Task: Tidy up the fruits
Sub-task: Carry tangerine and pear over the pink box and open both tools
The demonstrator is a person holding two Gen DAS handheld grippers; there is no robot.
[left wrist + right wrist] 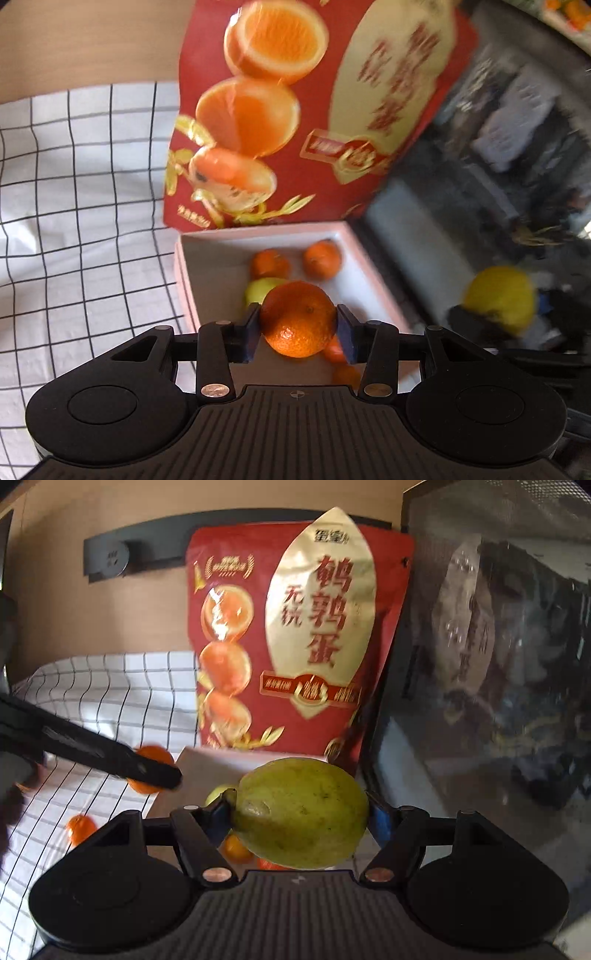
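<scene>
Tangerines (pixel 321 259) in box (pixel 354 240), pouch (pixel 295 110) upright behind — checked cloth (pixel 85 184) left

The left gripper (pixel 298 325) is black, with a ridged grey plate in the middle that has a small round cross mark on it. Two big round black lumps sit on its sides, each with a smooth circle on top. Thin black arms with shiny round screws lead to dark blue fingers (pixel 250 334). The right gripper (pixel 301 814) looks just the same, and its screws shine a coppery colour.
</scene>
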